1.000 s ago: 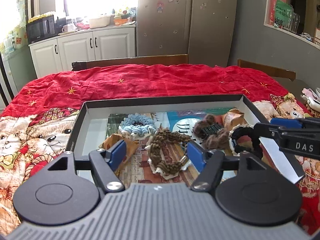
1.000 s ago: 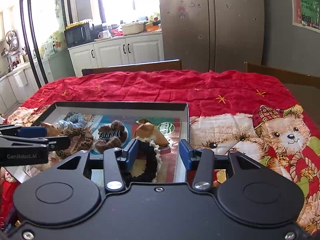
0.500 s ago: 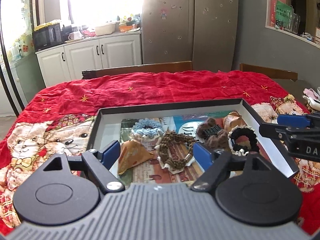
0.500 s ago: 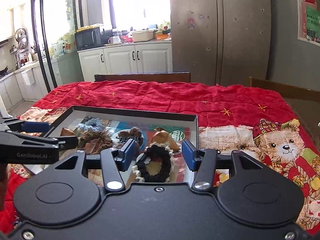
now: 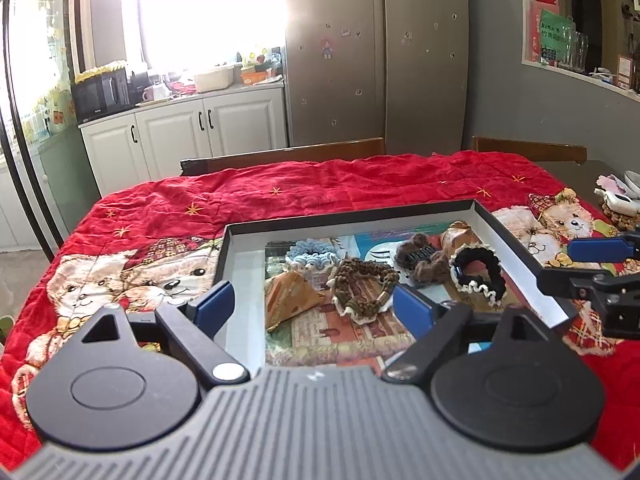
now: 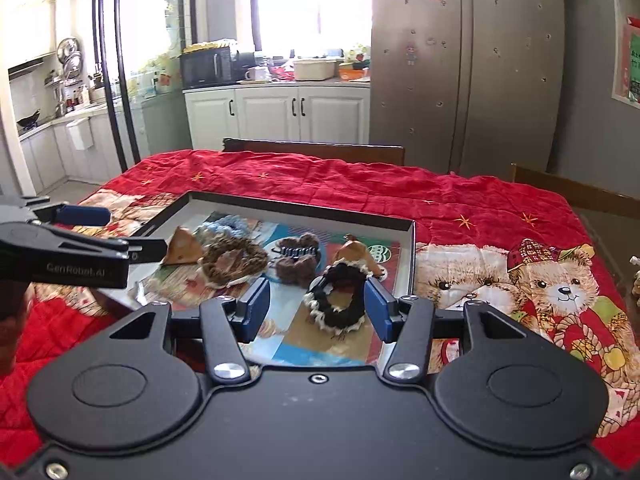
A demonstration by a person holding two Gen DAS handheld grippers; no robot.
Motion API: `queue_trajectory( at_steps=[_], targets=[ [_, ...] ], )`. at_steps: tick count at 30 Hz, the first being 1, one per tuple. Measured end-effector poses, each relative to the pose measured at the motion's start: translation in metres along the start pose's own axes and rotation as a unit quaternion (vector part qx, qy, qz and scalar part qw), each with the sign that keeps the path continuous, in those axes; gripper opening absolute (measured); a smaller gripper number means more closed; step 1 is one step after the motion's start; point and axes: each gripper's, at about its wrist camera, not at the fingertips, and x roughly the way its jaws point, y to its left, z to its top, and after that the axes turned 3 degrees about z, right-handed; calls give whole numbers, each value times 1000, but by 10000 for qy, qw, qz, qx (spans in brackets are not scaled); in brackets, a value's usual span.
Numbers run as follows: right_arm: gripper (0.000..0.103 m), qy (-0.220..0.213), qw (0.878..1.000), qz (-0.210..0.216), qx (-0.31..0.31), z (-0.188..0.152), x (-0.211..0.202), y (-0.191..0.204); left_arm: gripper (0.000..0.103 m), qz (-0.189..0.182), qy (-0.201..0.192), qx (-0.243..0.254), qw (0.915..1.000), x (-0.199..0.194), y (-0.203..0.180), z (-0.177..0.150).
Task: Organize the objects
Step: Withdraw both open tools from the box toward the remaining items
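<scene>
The left gripper [image 5: 310, 306] has its blue fingers [image 5: 212, 307] spread wide, and they have just been opening further; nothing is between them and they touch nothing. They hover above the near edge of the shallow black tray [image 5: 344, 217], tilted downward toward it.

The right gripper [image 6: 316, 310] stands at a middling opening, its jaws having eased apart a little over the last second. The black scrunchie with a cream frill [image 6: 338, 300] lies on the tray floor in line with the gap between the fingers [image 6: 378, 308] — the pads do not appear to press on it, so it is not gripped. This gripper also points down at the tray, over the tray's near right part.

Everything to be sorted lies inside the tray, which sits on a red bear-print cloth [image 5: 280, 192] over the tabletop. Taking the tray as reference: a light blue scrunchie [image 5: 310, 252] is toward the far left, an orange-brown triangular pouch [image 5: 290, 300] nearer on the left, a brown braided scrunchie [image 5: 360, 284] in the middle, a brown fuzzy hair claw [image 5: 420, 258] right of centre, a second brown pouch [image 5: 458, 236] at the far right, and the black scrunchie just in front of it by the right wall.

In the right wrist view the left gripper comes in from the tray's left side, with a bit of the person's hand [image 6: 12, 320] below it
</scene>
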Motion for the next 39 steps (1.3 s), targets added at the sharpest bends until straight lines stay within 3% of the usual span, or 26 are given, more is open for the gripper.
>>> queue_trajectory(
  at_steps=[19, 39],
  targets=[
    [56, 93, 9994, 341, -34, -57, -66, 11, 94, -207, -100, -96, 9997, -63, 29, -46],
    [58, 135, 9994, 260, -188, -103, -59, 20, 94, -564, 90, 85, 9983, -82, 16, -116]
  ],
)
